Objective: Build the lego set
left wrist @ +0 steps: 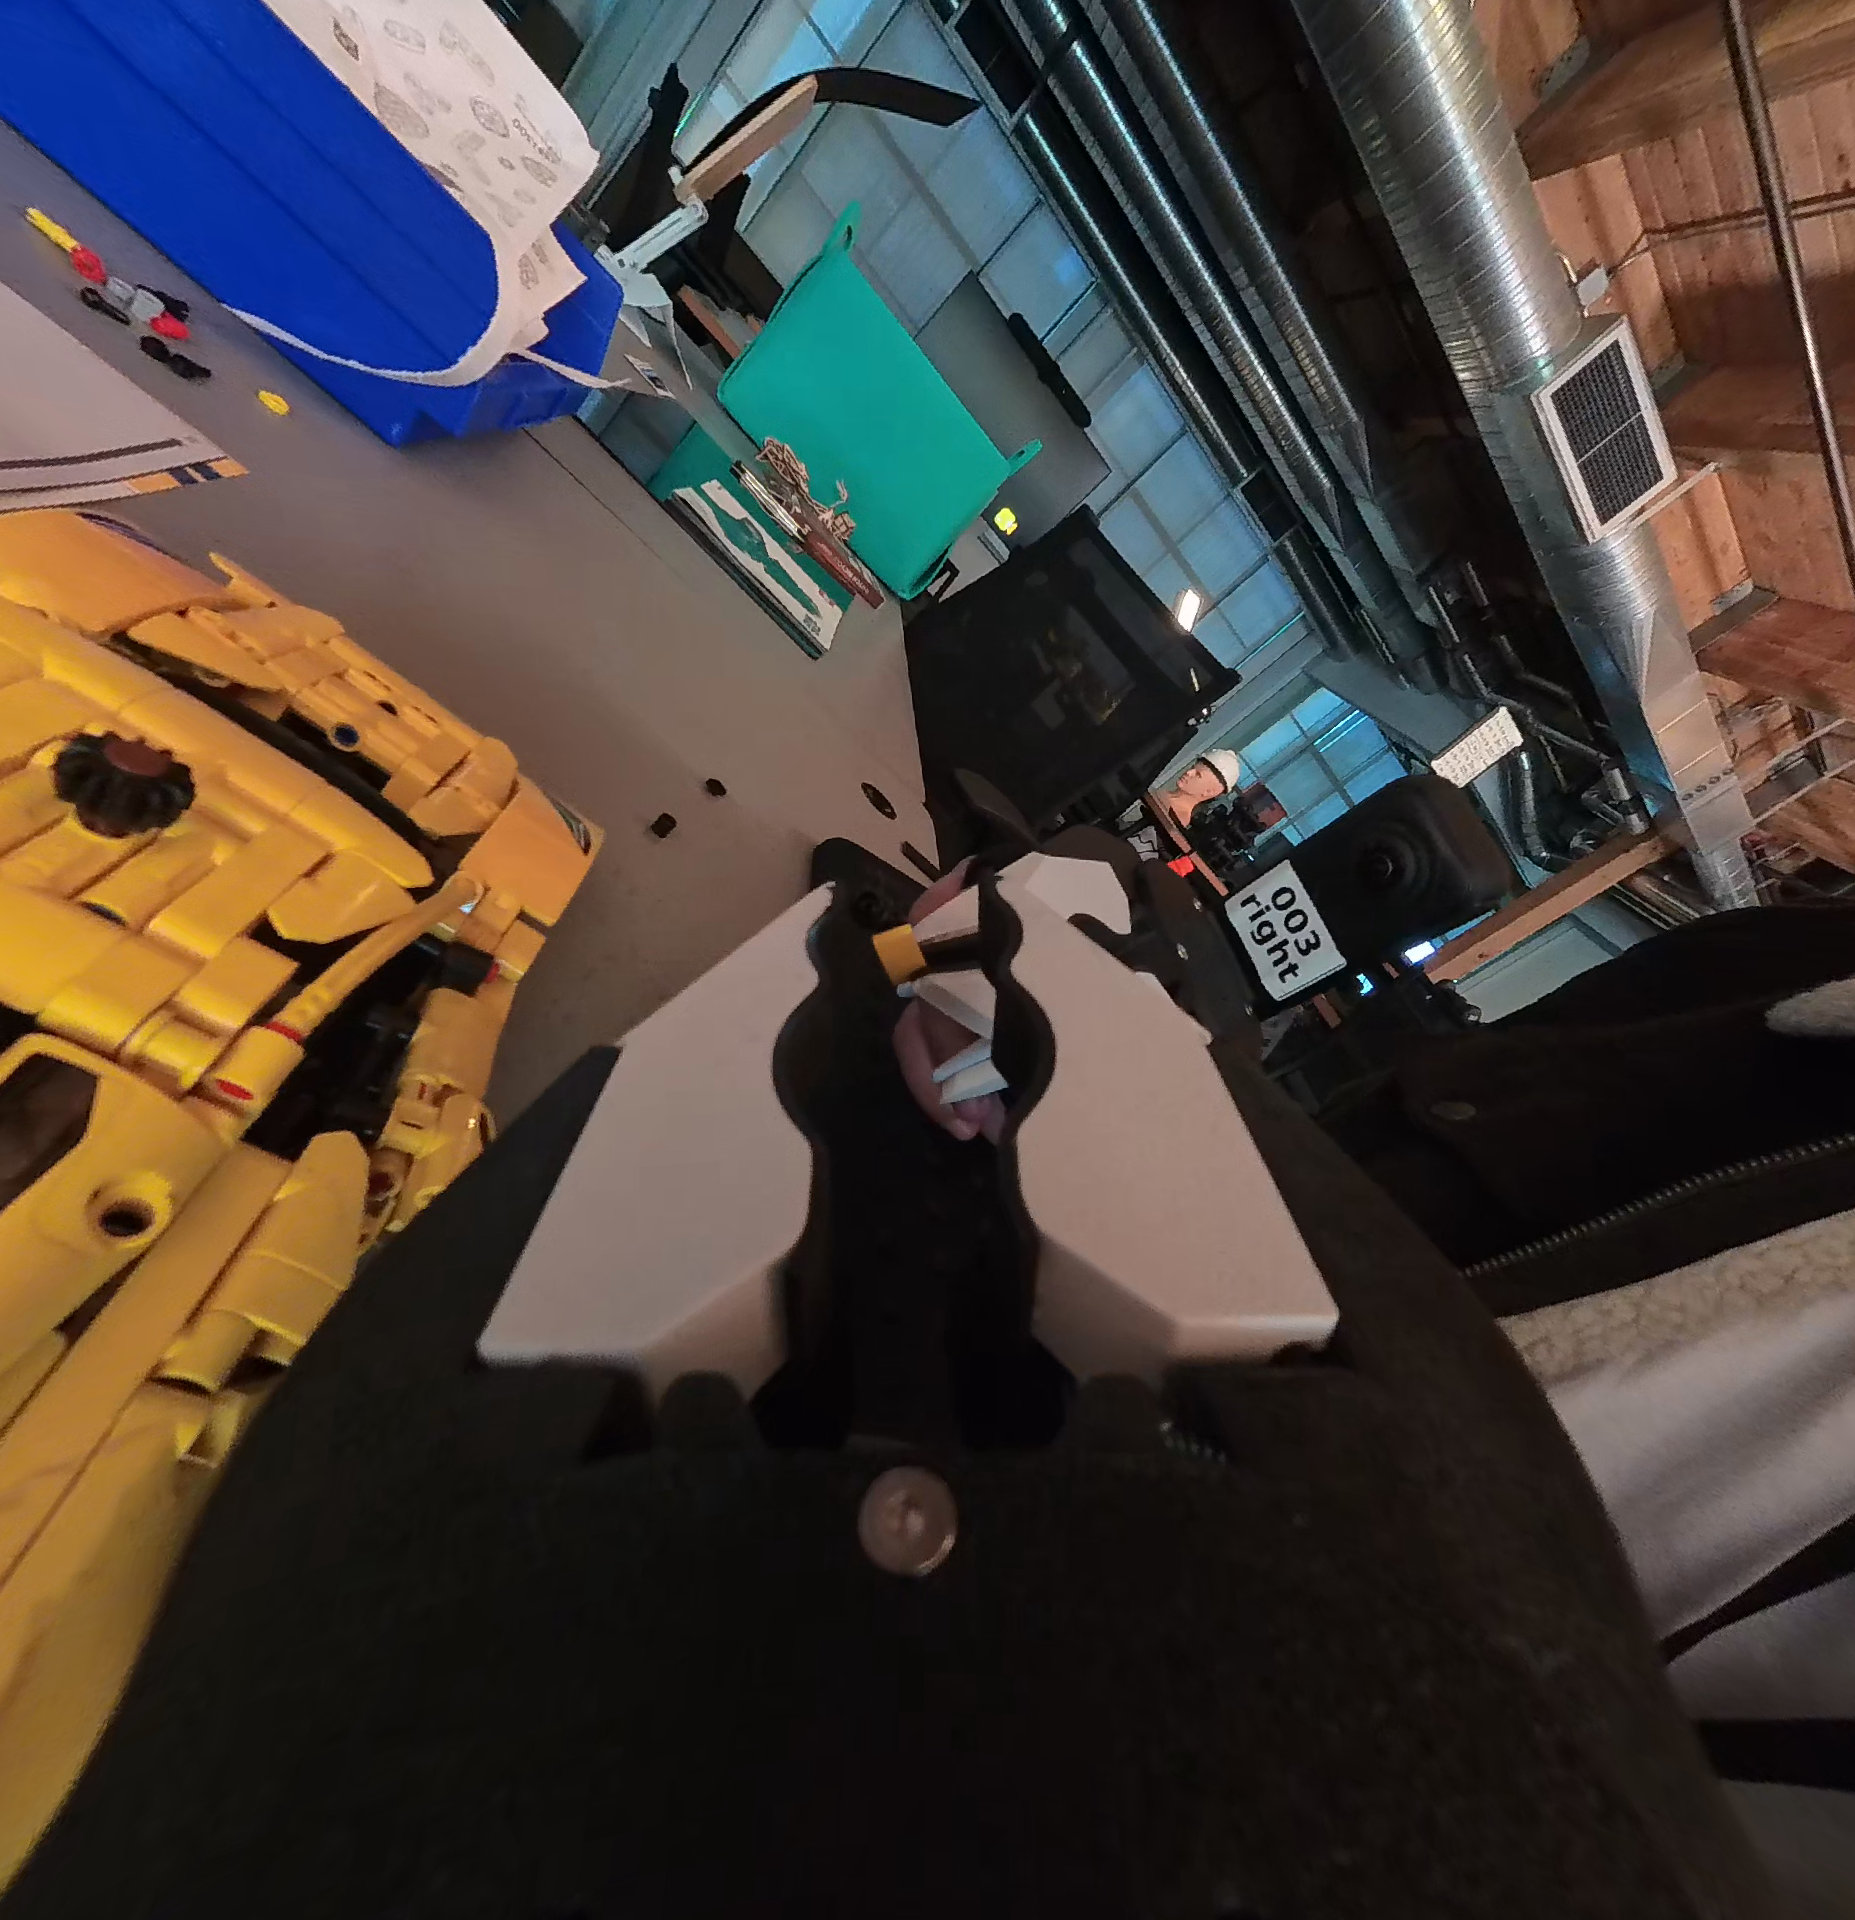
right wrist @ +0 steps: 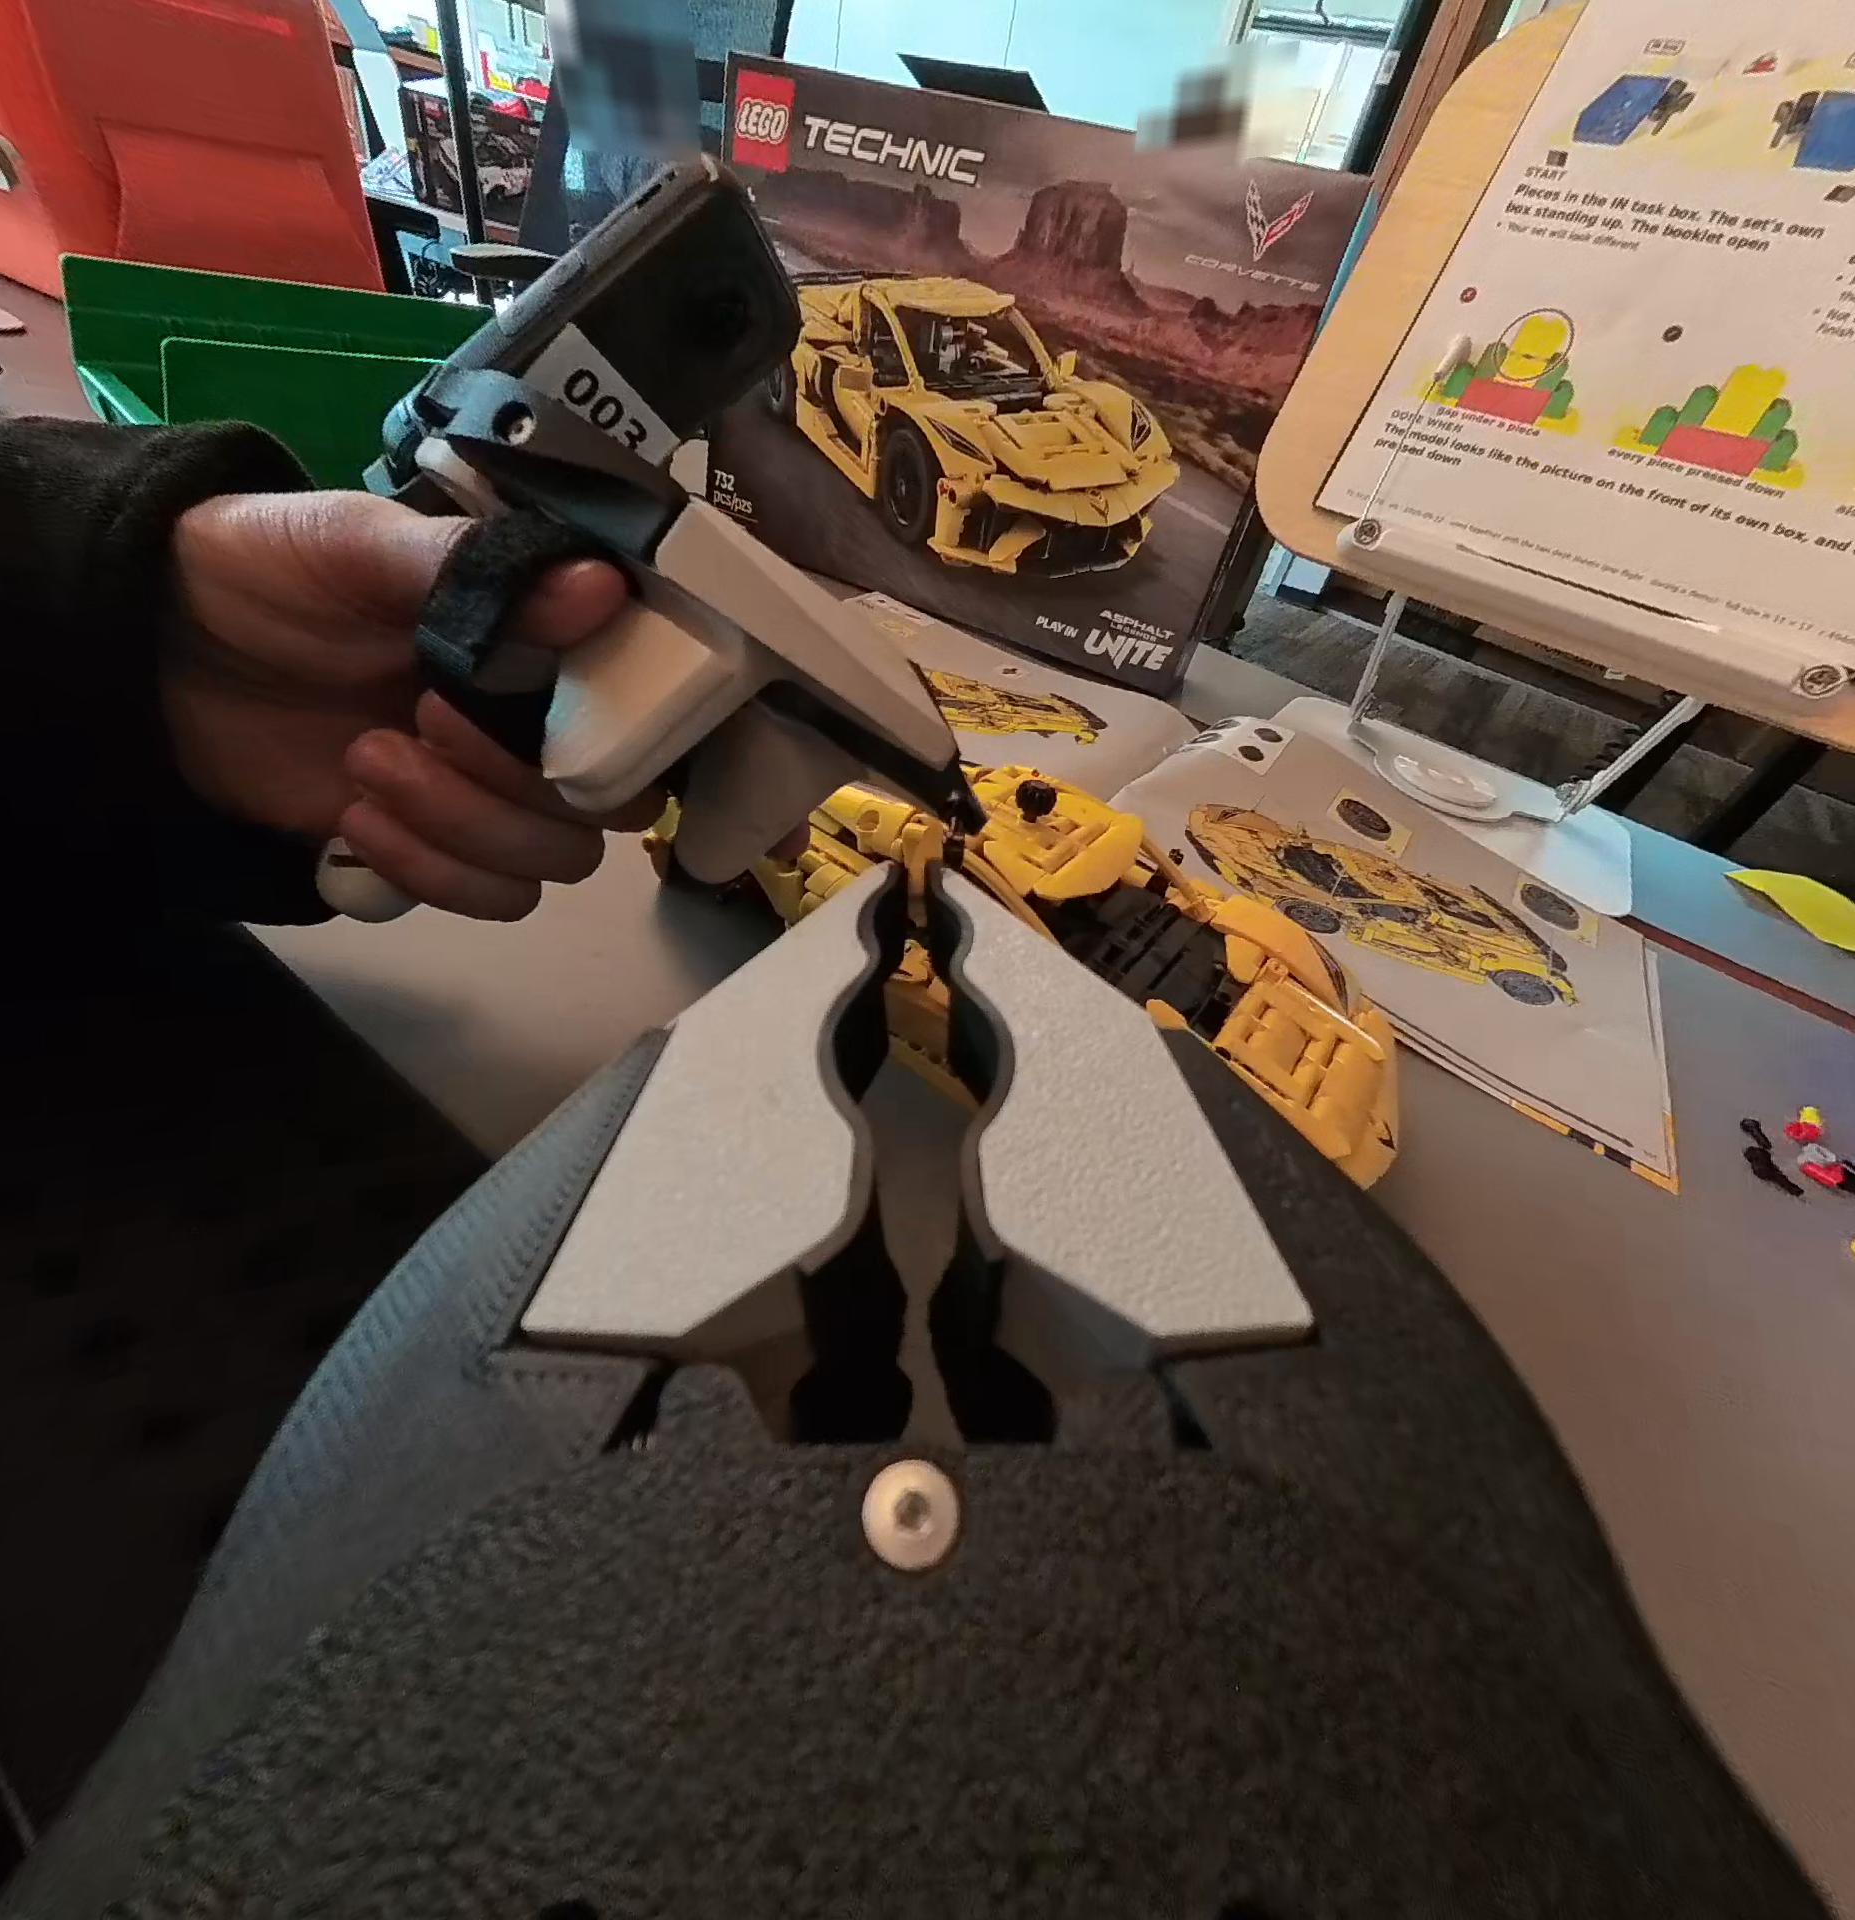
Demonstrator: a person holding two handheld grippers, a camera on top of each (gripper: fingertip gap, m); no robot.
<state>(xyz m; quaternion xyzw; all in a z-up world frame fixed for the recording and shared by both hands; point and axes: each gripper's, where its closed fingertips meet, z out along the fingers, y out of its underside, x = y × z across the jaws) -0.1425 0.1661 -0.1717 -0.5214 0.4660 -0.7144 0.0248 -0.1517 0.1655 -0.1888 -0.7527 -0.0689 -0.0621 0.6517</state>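
Grey matte tabletop (right wrist: 1525,1455) runs L to R. Far side: tall glass window panes (left wrist: 1162,416) w/ cool blue daylight. Overhead, ribbed silver metal ducts (left wrist: 1442,260) beside warm brown timber ceiling (left wrist: 1754,343). Far L: orange-red panel (right wrist: 196,135), green plastic bin (right wrist: 279,343).

My left wrist camera is rolled hard over, looking along its grey-and-black fingers, with the grey tabletop (left wrist: 632,582) running up toward 12 o'clock and the yellow brick-built sports car (left wrist: 227,935) close in at 9 o'clock. My right wrist camera sits level above the table, facing the same car (right wrist: 1162,956) close by at 1 o'clock. Both also share the scattered small red and black pieces (left wrist: 138,312) (right wrist: 1811,1153).
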